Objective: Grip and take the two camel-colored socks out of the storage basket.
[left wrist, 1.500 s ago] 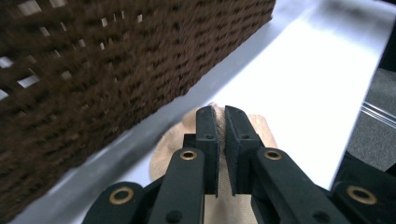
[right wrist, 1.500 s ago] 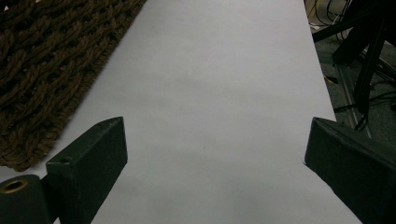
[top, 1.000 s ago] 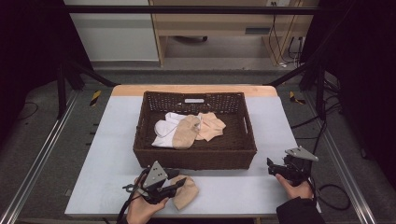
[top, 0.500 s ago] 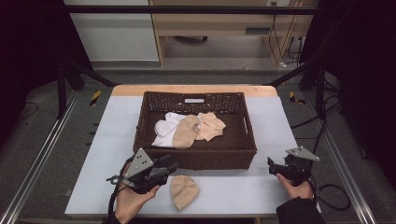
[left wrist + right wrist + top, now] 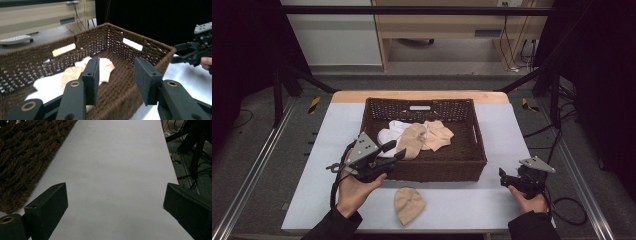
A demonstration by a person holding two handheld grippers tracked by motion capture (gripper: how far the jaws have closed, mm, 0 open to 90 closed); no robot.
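A beige sock (image 5: 408,204) lies flat on the white table near the front edge. My left gripper (image 5: 396,150) hovers up and left of it, at the front left corner of the brown wicker basket (image 5: 437,167). Its jaws have just been opening and nothing is between them (image 5: 117,62). They point over the basket rim (image 5: 155,47) at the beige socks (image 5: 75,73) and a white sock (image 5: 47,87) inside. My right gripper (image 5: 504,177) rests low at the table's front right, open over the bare table top (image 5: 115,195).
The basket fills the middle of the table and holds a white sock (image 5: 388,134) and two beige ones (image 5: 413,140), (image 5: 439,134). Its corner (image 5: 22,157) lies left of my right jaws. Black frame posts and cables stand past the table's right edge.
My left gripper let go of the beige sock, which now lies on the table. The gripper rose and swung up toward the basket's front left corner. The right gripper stayed put.
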